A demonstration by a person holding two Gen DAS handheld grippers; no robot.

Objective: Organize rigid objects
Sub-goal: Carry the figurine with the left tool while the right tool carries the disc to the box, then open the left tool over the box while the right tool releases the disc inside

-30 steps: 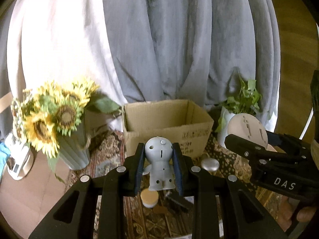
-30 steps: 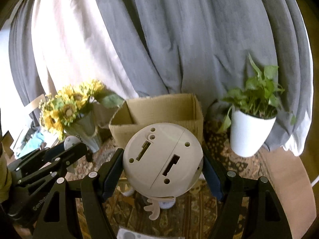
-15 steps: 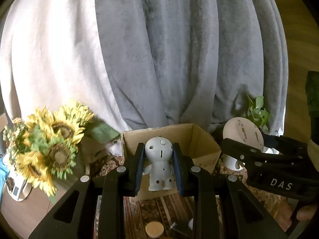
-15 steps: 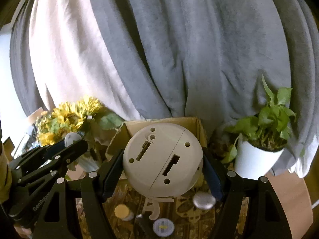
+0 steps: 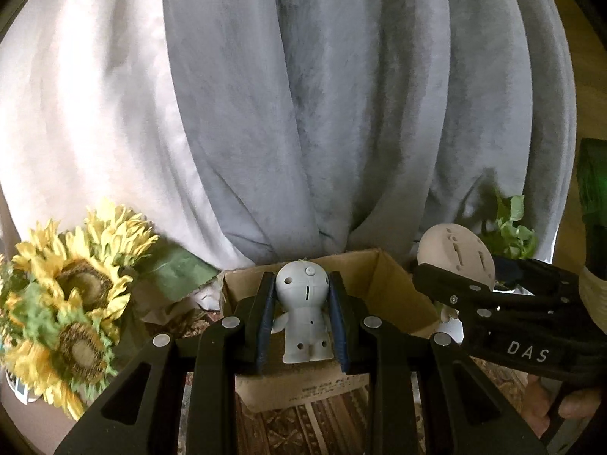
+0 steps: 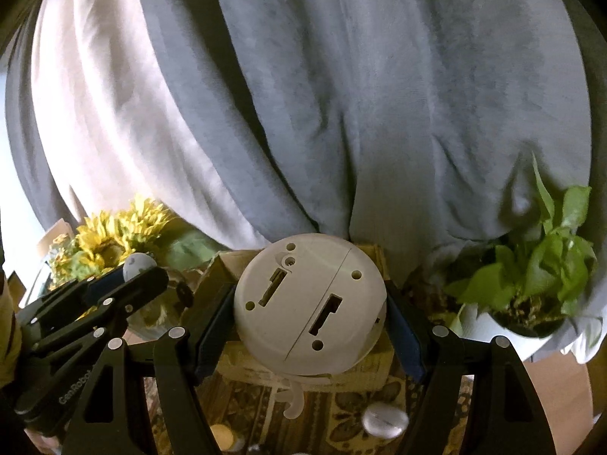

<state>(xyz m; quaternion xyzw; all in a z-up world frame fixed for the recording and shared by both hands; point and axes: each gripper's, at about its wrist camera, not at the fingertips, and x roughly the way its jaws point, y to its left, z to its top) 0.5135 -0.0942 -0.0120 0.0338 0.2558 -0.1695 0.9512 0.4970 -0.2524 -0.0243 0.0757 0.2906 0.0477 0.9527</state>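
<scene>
My left gripper (image 5: 302,326) is shut on a small grey robot figurine (image 5: 303,316), held upright by its sides in front of an open cardboard box (image 5: 383,284). My right gripper (image 6: 309,337) is shut on a round cream toy (image 6: 309,305), whose flat base with slots and screw holes faces the camera; a curled tail hangs below it. In the left wrist view the right gripper (image 5: 474,288) appears at the right with the cream toy (image 5: 455,256). In the right wrist view the left gripper (image 6: 129,276) shows at the left with the grey figurine's head (image 6: 138,263). The box (image 6: 212,276) is mostly hidden behind the cream toy.
Sunflowers in a vase (image 5: 76,303) stand left of the box, and a potted green plant (image 6: 531,284) stands to its right. Grey and white curtains (image 5: 303,113) hang behind. A silver disc (image 6: 383,421) and a small round wooden piece (image 6: 222,434) lie on the patterned cloth (image 5: 303,424).
Both grippers moved forward and a little up toward the box, each keeping its toy. The box now sits directly behind the toys, and the small items on the cloth slid down the frames.
</scene>
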